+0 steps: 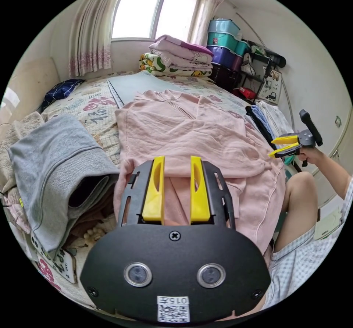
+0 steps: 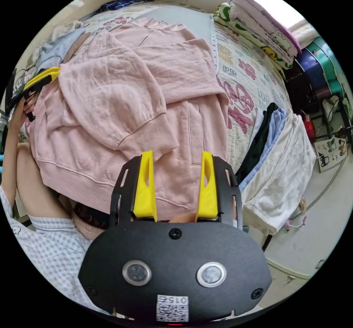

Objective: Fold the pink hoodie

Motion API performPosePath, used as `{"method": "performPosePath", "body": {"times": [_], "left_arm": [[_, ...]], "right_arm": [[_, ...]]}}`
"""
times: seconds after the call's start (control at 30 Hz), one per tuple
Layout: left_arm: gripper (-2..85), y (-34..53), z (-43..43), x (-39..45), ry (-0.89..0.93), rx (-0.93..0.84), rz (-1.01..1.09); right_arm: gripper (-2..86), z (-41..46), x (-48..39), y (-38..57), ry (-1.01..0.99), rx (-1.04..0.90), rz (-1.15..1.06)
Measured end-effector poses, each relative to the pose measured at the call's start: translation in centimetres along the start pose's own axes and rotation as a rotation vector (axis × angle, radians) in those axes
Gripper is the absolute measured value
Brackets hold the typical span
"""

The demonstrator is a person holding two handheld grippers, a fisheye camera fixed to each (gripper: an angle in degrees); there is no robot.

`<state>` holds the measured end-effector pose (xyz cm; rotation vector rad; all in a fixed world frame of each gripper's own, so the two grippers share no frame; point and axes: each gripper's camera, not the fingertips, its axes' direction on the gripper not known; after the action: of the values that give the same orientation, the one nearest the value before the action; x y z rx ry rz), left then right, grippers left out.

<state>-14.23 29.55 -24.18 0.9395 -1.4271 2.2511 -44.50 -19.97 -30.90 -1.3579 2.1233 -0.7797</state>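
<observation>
- Pink hoodie (image 2: 147,96): spread across the bed (image 1: 92,102), filling the centre of both views; in the right gripper view one sleeve (image 2: 121,103) lies folded over the body, its ribbed cuff at centre frame, just above the jaws.
- Left gripper (image 1: 176,181): jaws spread with a clear gap, poised over the hoodie's near edge, gripping nothing. It also appears at the far left of the right gripper view, where its jaws look close together (whether they nip cloth there cannot be told).
- Right gripper (image 2: 176,184): jaws wide apart above the hem (image 2: 73,182), empty; in the left gripper view it hangs at the right edge, off the cloth.
- Step in hand, as judged: between folds, one sleeve in and the body not yet doubled. The next move likely calls for both tools to pinch an edge and carry it over evenly.
- Left gripper view adds the window (image 1: 154,11), a grey garment (image 1: 55,166) at lower left and stacked bins (image 1: 224,41).
- Right gripper view adds the hem line and folded clothes (image 2: 279,159) at right.
</observation>
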Motion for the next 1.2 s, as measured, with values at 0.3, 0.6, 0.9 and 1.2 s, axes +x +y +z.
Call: {"method": "performPosePath", "body": {"times": [0.3,0.6,0.9,1.2], "left_arm": [[11.0,-4.5,-2.4,-3.0,0.027,0.084,-0.168],[10.9,-20.5,8.1,-5.4,-0.119,-0.082,-0.099],[11.0,-29.2,17.2,-7.1,-0.225,-0.119,-0.088],[2.6,-32.5,22.0,-5.5,-0.261,-0.225,0.053]], "right_arm": [[9.8,-6.5,11.9,-8.5,-0.586,0.356,0.183],[11.7,-6.9,13.2,-25.7,-0.503,0.476,0.118],[12.9,-2.9,11.7,-41.8,-0.427,0.391,0.151],[5.2,-1.0,6.2,-49.6,-0.234,0.243,0.081]]}}
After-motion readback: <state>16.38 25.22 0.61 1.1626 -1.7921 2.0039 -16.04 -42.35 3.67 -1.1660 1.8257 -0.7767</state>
